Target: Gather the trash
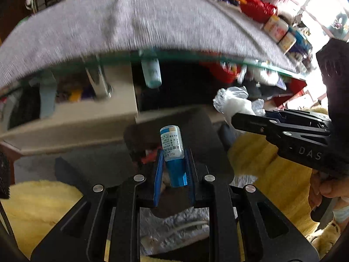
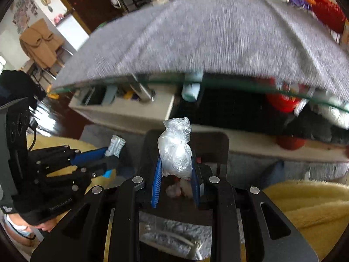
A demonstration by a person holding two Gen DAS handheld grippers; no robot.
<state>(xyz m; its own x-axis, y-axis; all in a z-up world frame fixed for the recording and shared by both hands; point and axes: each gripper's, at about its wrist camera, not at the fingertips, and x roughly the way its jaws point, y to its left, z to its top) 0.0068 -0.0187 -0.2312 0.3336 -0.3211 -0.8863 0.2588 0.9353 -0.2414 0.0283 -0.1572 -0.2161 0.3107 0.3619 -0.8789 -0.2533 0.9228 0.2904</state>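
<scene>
My left gripper (image 1: 173, 170) is shut on a small blue bottle with a white printed label (image 1: 172, 148), held upright over a dark bin (image 1: 196, 131). In the right wrist view the same left gripper (image 2: 106, 155) and the bottle (image 2: 115, 145) show at the left. My right gripper (image 2: 175, 174) is shut on a crumpled clear plastic bag (image 2: 175, 150), also over the dark bin (image 2: 209, 144). In the left wrist view the right gripper (image 1: 235, 118) and its plastic bag (image 1: 233, 100) show at the right.
A glass table with a grey cloth (image 1: 130, 26) fills the upper view; its edge (image 1: 196, 56) is just ahead. Red baskets and jars (image 1: 274, 26) stand at its right end. A beige shelf unit (image 1: 76, 118) sits beneath. A yellow fluffy blanket (image 2: 305, 205) lies below.
</scene>
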